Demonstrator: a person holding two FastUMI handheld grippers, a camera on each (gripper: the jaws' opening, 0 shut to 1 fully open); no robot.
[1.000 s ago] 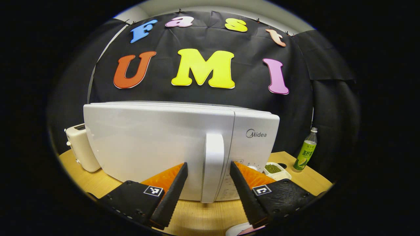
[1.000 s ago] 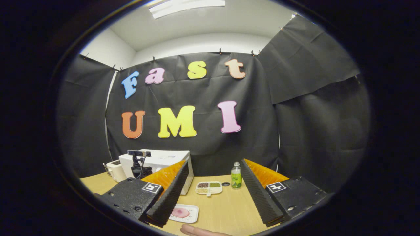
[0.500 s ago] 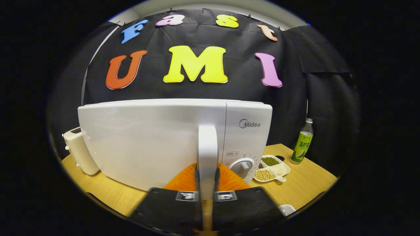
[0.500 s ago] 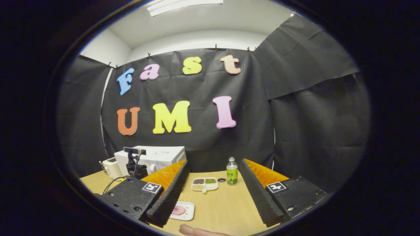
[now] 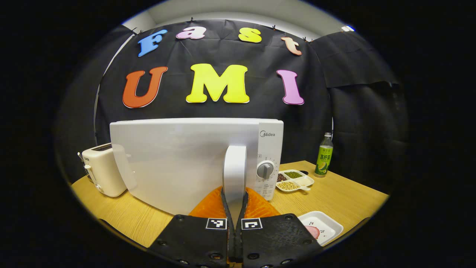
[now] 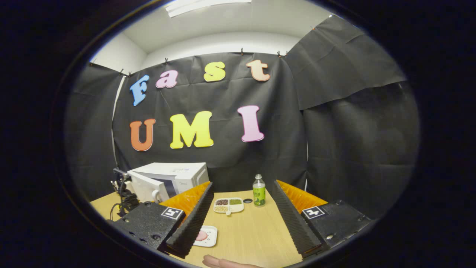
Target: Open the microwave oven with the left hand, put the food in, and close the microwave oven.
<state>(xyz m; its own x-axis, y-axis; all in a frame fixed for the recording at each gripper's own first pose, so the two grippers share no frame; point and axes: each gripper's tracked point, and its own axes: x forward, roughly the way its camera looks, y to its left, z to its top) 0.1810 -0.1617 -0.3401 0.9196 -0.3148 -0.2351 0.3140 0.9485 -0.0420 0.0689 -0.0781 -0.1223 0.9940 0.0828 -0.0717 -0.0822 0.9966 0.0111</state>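
The white microwave (image 5: 269,149) stands on the wooden table (image 5: 334,193), with its door (image 5: 174,163) swung partly out toward me. My left gripper (image 5: 234,201) is shut on the door's white vertical handle (image 5: 234,167), both fingers pressed on its lower end. In the right gripper view the microwave (image 6: 178,173) shows at the far left with its door (image 6: 147,188) ajar. The food, a pink slice on a white plate (image 5: 321,230), lies at the table's near right; the same plate (image 6: 206,235) sits beside my right gripper (image 6: 241,223), which hangs open above the table.
A cream toaster (image 5: 102,169) stands left of the microwave. A divided white dish of beans (image 5: 293,180) and a green bottle (image 5: 324,155) sit to its right. A hand (image 6: 223,262) shows at the bottom edge of the right gripper view.
My left gripper closed on the door handle and then pulled back, swinging the door open. The right gripper stayed open and drifted slightly.
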